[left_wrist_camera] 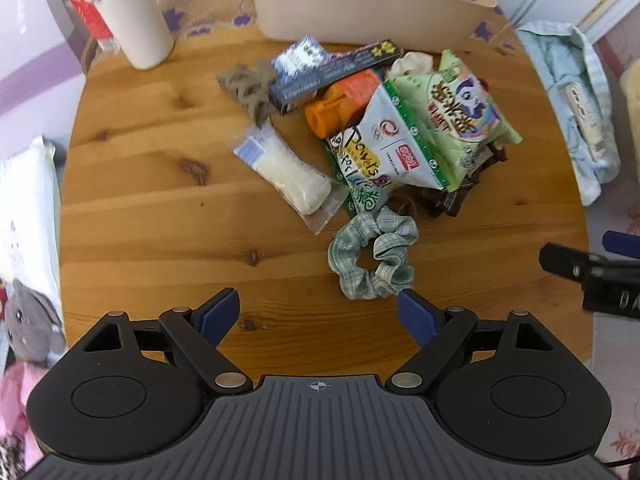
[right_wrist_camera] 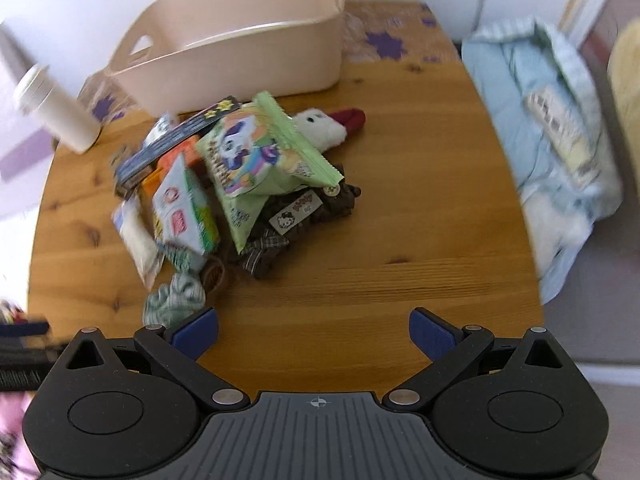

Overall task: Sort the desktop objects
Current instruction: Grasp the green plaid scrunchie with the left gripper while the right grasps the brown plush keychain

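Note:
A pile of small items lies mid-table: a green snack bag (left_wrist_camera: pixel 466 114) (right_wrist_camera: pixel 264 156), a white and green snack bag (left_wrist_camera: pixel 396 144) (right_wrist_camera: pixel 182 204), an orange tube (left_wrist_camera: pixel 340 102), a dark box (left_wrist_camera: pixel 332 74) (right_wrist_camera: pixel 176 140), a clear packet of white stuff (left_wrist_camera: pixel 286 172) (right_wrist_camera: pixel 138 236), a green plaid scrunchie (left_wrist_camera: pixel 374 254) (right_wrist_camera: pixel 174 300), a brown hair bow (right_wrist_camera: pixel 304 216) and a white plush (right_wrist_camera: pixel 324 126). A beige bin (left_wrist_camera: pixel 368 0) (right_wrist_camera: pixel 240 54) stands behind. My left gripper (left_wrist_camera: pixel 319 312) is open and empty, just short of the scrunchie. My right gripper (right_wrist_camera: pixel 314 330) is open and empty over bare wood.
A white tumbler (left_wrist_camera: pixel 130 12) (right_wrist_camera: pixel 56 110) and a red carton (left_wrist_camera: pixel 90 20) stand at the back left. A brown cutout piece (left_wrist_camera: pixel 250 90) lies left of the pile. Light blue cloth (left_wrist_camera: pixel 576 104) (right_wrist_camera: pixel 548 148) lies off the table's right edge. The round wooden table (left_wrist_camera: pixel 140 200) (right_wrist_camera: pixel 420 240) ends close by.

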